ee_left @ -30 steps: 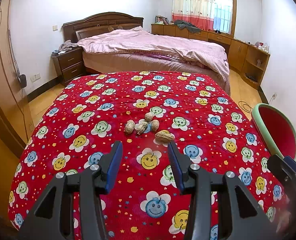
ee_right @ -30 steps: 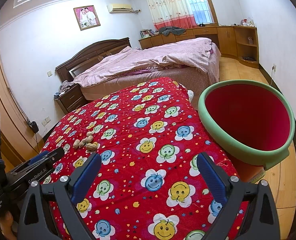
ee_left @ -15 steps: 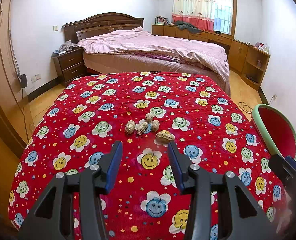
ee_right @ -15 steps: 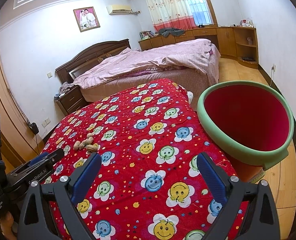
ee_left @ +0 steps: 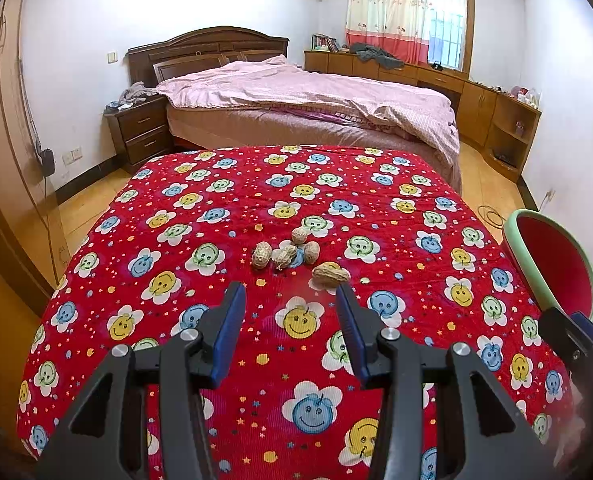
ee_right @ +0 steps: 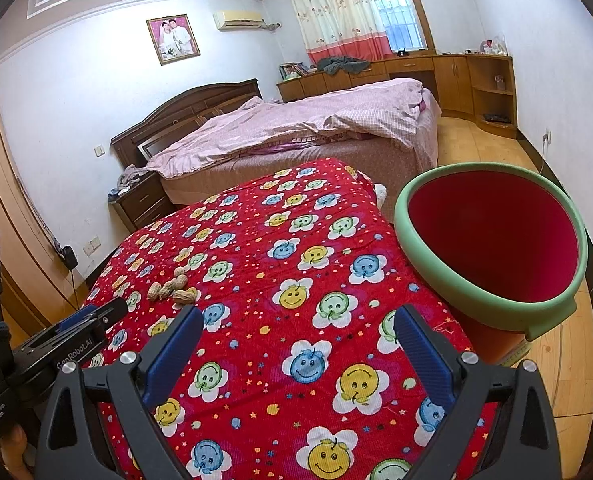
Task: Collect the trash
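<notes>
Left wrist view. The left gripper point(ee_left: 288, 304) hangs over a surface covered with a red quilt point(ee_left: 216, 208) printed with smiling flowers. Its blue-padded fingers point(ee_left: 228, 328) stand apart with nothing between them. Just beyond the tips lie the peanuts point(ee_left: 292, 254): four shells bunched together near the middle of the quilt, and a fifth, larger peanut point(ee_left: 330, 275) a little nearer, just ahead of the right-hand finger. None touches the gripper. At the right edge a bin point(ee_left: 552, 264), red inside with a green rim, stands beside the quilt, and part of the right gripper shows below it. Behind the surface stands a bed point(ee_left: 308, 96) with a pink cover.

Right wrist view. The right gripper point(ee_right: 296, 328) points across the same quilt point(ee_right: 296, 248), its fingers point(ee_right: 420, 344) wide apart and holding nothing. The bin point(ee_right: 492, 240) stands close on the right, touching the quilt's edge, its mouth tilted toward the camera; its inside looks bare. The peanuts point(ee_right: 172, 286) lie well to the left, apart from the bin, just ahead of the left gripper point(ee_right: 84, 320), whose body enters from the lower left. A bit of hand point(ee_right: 12, 446) shows at the bottom left corner.
</notes>
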Tool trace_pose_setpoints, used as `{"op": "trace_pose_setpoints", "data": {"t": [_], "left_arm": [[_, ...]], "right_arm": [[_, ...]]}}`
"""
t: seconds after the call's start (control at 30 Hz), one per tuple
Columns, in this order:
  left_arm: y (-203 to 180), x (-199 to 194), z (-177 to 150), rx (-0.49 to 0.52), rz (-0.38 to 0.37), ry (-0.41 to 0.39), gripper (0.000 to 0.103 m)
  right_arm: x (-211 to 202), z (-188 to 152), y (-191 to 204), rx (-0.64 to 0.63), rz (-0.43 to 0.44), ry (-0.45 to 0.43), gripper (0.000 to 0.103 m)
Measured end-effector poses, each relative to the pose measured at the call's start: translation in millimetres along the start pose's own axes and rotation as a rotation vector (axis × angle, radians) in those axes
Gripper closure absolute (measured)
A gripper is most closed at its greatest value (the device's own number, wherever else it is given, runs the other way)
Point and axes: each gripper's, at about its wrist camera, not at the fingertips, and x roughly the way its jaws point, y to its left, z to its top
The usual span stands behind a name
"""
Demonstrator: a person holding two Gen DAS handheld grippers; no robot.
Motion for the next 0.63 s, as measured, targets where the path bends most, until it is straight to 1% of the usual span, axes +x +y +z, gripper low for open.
{"op": "trace_pose_setpoints", "data": {"t": [0.63], "left_arm": [[2.1, -2.4, 0.4, -0.002, 0.001, -0.003, 0.056]], "right_arm": [[-2.0, 2.4, -1.0, 0.000, 0.000, -0.004, 0.005]]}}
